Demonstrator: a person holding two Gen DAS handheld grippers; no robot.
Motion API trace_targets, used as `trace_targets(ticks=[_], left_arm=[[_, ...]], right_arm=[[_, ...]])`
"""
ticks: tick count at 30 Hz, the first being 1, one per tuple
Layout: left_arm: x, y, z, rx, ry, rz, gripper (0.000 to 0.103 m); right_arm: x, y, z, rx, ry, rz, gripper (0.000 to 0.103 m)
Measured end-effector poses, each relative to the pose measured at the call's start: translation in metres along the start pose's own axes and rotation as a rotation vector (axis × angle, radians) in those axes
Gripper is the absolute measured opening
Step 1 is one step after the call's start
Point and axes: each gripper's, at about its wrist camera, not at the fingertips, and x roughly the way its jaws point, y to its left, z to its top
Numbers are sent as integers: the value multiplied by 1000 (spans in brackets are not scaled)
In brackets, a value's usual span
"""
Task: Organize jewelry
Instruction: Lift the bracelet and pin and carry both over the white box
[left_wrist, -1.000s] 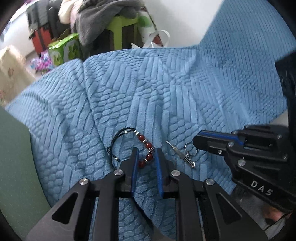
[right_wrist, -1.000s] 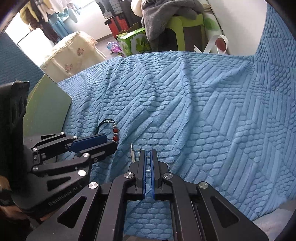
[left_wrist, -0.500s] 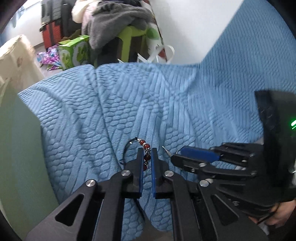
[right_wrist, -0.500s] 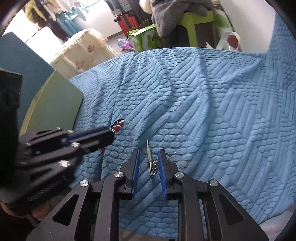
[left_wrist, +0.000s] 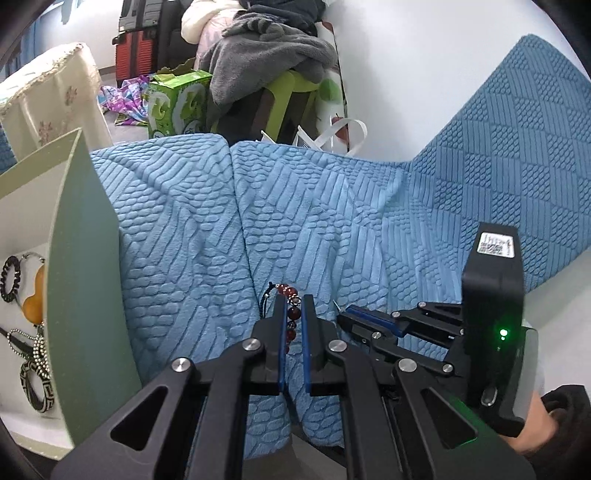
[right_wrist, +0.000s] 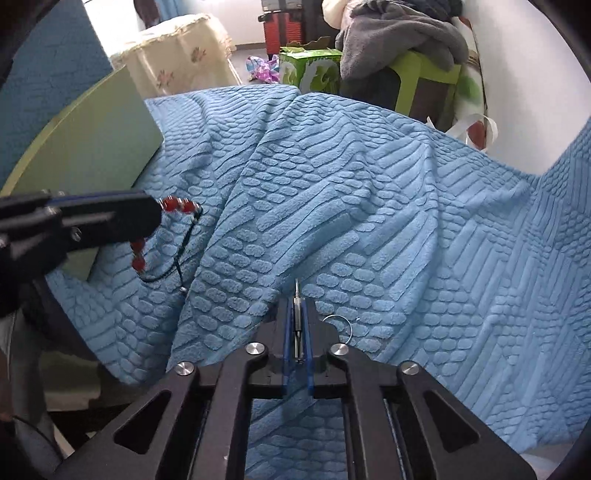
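Left tool: clenched on a red-bead bracelet. The beads sit between its blue pads, and in the right wrist view the beaded part and black cord hang from its tip above the blanket.

Right tool: clenched on a slim metal pin charm, which lies lengthwise between the pads with its point jutting out ahead. A thin wire ring attached to the charm shows just to the right of the fingers. In the left wrist view this tool sits just right of the left one, with a hand on its grip at the lower right.

Surface: blue textured blanket, creased, spread beneath both tools.

Container: pale green box, open, standing at the blanket's left edge. Visible inside are a black coiled hair tie, an orange gourd-shaped pendant, a bead chain and a black-and-white patterned bangle.

Background: green carton, grey garment piled on a green stool, red suitcase, floral cloth cover.
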Motion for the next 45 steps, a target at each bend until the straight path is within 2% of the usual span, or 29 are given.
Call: trace_targets(ticks=[8, 17, 26, 32, 39, 45], left_arm=[[-21, 3, 5, -34, -27, -11, 6], [-73, -1, 18, -30, -101, -1, 6], [-143, 13, 38, -40, -221, 26, 6], [-185, 32, 45, -50, -297, 78, 6], [-208, 67, 43, -90, -341, 147, 7], [-199, 103, 29, -136, -307, 200, 7]], right_arm=[[-34, -13, 8, 106, -66, 27, 3], [-93, -9, 36, 152, -186, 39, 3], [-166, 30, 79, 94, -362, 66, 3], [-193, 63, 101, 60, -433, 109, 3], [-198, 103, 123, 20, -452, 175, 3], [-164, 138, 130, -18, -379, 213, 3]])
